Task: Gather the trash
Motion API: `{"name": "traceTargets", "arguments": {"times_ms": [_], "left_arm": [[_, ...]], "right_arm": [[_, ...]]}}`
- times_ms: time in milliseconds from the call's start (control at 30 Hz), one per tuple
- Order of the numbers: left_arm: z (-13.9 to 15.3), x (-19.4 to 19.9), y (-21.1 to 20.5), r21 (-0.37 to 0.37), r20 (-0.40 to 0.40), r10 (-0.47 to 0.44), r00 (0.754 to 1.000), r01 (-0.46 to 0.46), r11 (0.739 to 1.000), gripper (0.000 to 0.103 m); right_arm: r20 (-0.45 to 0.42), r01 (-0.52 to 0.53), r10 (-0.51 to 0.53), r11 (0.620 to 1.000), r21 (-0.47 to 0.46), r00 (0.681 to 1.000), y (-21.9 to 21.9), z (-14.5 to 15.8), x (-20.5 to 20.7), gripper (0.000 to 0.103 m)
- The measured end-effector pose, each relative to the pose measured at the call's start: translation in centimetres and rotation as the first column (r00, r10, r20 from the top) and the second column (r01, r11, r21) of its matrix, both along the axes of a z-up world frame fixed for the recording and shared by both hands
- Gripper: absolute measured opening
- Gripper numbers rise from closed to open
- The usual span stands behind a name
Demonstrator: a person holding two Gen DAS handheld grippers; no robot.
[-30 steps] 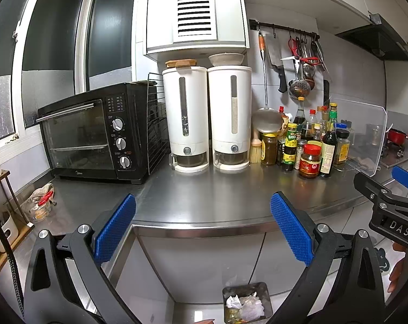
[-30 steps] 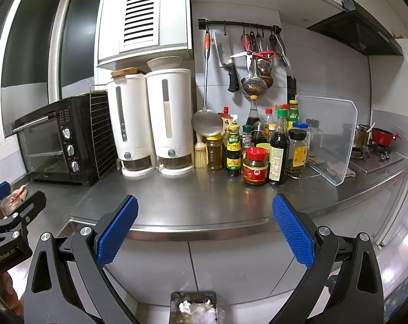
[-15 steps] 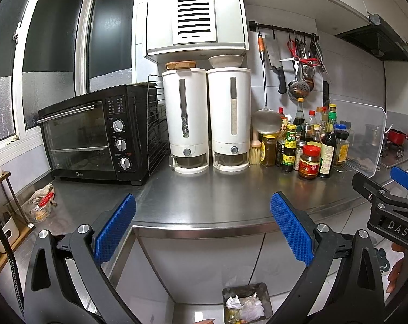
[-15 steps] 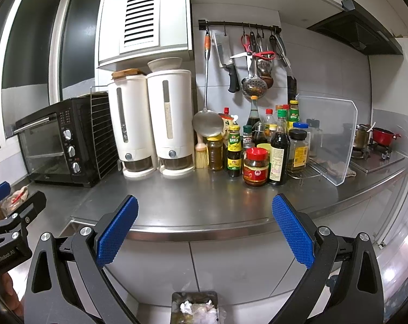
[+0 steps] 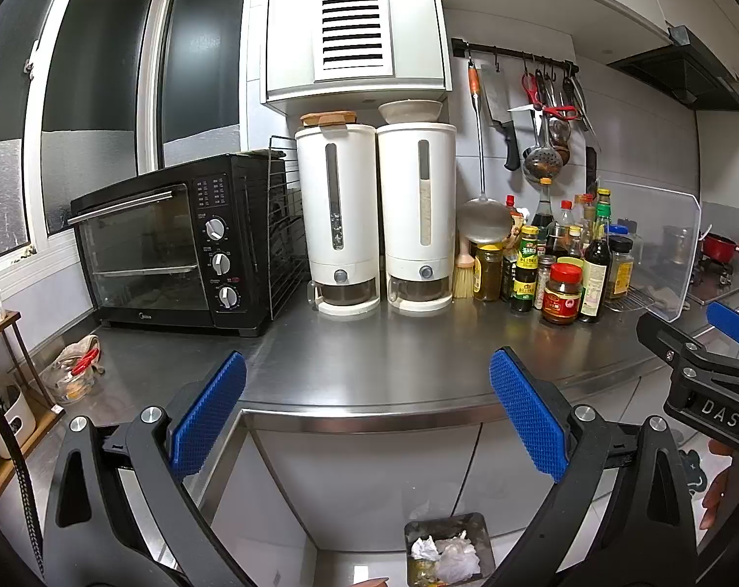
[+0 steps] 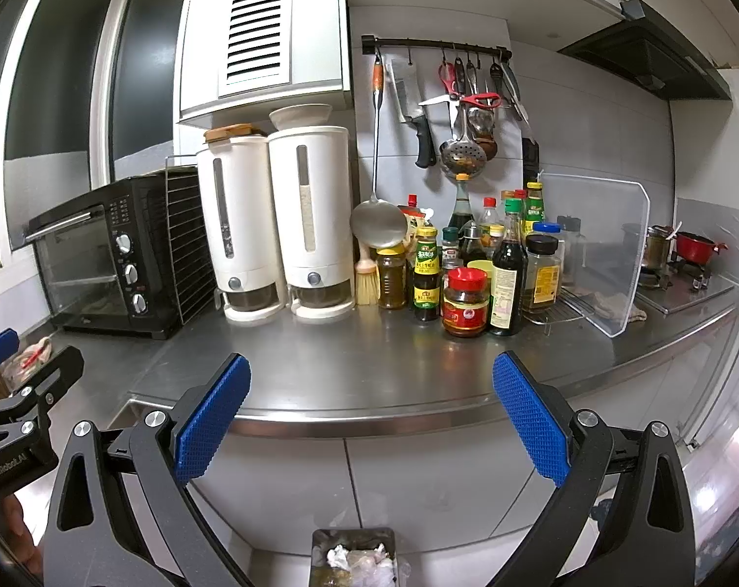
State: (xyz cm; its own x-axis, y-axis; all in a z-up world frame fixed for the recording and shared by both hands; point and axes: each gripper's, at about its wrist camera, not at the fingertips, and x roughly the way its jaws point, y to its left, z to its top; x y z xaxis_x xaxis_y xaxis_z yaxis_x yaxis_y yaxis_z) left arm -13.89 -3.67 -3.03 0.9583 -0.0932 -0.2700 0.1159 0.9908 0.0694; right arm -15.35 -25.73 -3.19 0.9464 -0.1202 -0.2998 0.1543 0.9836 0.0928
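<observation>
A small square trash bin [image 5: 449, 552] stands on the floor below the steel counter [image 5: 394, 362], with crumpled white paper [image 5: 455, 557] inside; it also shows in the right wrist view [image 6: 355, 557]. My left gripper [image 5: 367, 411] is open and empty, held in front of the counter edge above the bin. My right gripper [image 6: 369, 411] is open and empty at the same height, to the right of the left one. No loose trash shows on the counter.
On the counter stand a black toaster oven [image 5: 173, 249], two white dispensers [image 5: 374, 215] and a cluster of sauce bottles and jars [image 5: 560, 264]. A clear splash guard [image 6: 599, 249] and stove [image 6: 687, 269] are at the right. A glass bowl [image 5: 73, 372] sits at the far left.
</observation>
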Motion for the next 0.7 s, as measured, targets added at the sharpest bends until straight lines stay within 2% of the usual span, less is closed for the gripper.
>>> {"name": "traceTargets", "arguments": {"times_ms": [700], "left_arm": [[0.33,-0.05,0.35,-0.003,0.001,-0.001,1.0,0.001,1.0,0.095]], "right_arm": [[-0.002,0.002,-0.002,1.0,0.001,1.0,0.3,0.11,0.16,0.1]]}}
